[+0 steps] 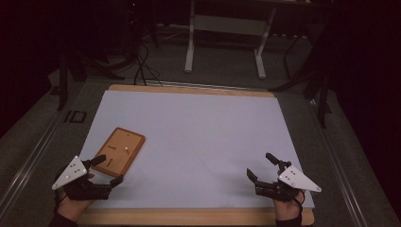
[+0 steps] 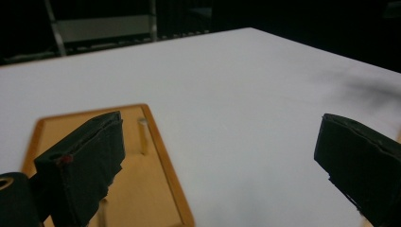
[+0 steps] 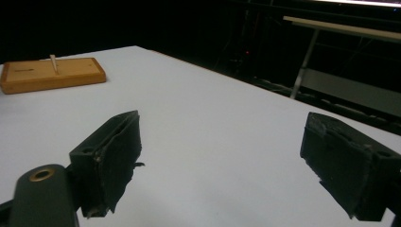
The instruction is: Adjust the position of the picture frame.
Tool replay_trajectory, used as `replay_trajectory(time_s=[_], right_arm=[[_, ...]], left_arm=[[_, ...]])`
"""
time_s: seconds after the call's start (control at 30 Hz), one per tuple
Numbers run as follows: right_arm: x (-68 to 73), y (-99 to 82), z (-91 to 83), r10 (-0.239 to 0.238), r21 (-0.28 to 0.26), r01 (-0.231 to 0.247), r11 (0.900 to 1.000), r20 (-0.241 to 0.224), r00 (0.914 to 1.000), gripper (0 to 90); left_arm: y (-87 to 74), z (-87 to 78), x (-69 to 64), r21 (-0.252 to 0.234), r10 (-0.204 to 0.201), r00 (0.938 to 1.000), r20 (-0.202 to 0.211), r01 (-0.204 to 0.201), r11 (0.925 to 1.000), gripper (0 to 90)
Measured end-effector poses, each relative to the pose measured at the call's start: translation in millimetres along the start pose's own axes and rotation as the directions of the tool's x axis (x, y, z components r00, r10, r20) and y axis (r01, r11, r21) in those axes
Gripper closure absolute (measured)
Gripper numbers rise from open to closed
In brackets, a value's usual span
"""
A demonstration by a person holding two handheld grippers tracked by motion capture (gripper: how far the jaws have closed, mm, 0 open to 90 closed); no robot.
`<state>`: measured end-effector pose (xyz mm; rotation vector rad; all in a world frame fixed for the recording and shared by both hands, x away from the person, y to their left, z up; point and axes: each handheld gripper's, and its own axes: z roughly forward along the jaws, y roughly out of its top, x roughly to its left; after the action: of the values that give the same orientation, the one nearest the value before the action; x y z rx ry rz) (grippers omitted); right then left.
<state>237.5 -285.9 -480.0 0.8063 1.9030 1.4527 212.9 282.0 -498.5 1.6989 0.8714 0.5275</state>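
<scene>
Nearest, both grippers rest at the table's front edge with jaws spread wide and nothing between them: left gripper (image 1: 108,171), right gripper (image 1: 257,166). Just beyond the left one lies a flat rectangular wooden board (image 1: 119,151) with a raised rim and small upright pegs (image 2: 142,135).

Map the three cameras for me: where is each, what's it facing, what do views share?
High view: above the near edge, facing forward and down on the table; shows both hands, left gripper and right gripper.
Left gripper view: rides that gripper, open jaws over the wooden board.
Right gripper view: rides that gripper, facing across the table.
All three share the board.
</scene>
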Motion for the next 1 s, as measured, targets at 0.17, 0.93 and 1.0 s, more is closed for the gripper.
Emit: replay_trajectory(time_s=[0.17,0.93,1.0], right_arm=[[1.3,1.3,0.1,-0.002,-0.008,0.002,1.0,-0.014,0.9999,12.3],[3.4,0.2,2.3,0.034,0.003,-0.034,0.9994,-0.081,0.9962,12.3],[2.8,-1.3,3.3,0.037,0.016,-0.036,0.9992,-0.081,0.996,12.3]], left_arm=[[8.8,7.1,16.6,0.019,0.025,0.9994,-0.025,-0.024,0.9995,6.7],[-3.6,68.5,51.6,0.221,0.013,0.9999,0.002,-0.013,0.9751,64.6],[-3.9,72.1,52.2,0.23,0.01,0.9999,-0.006,-0.009,0.9732,64.7]])
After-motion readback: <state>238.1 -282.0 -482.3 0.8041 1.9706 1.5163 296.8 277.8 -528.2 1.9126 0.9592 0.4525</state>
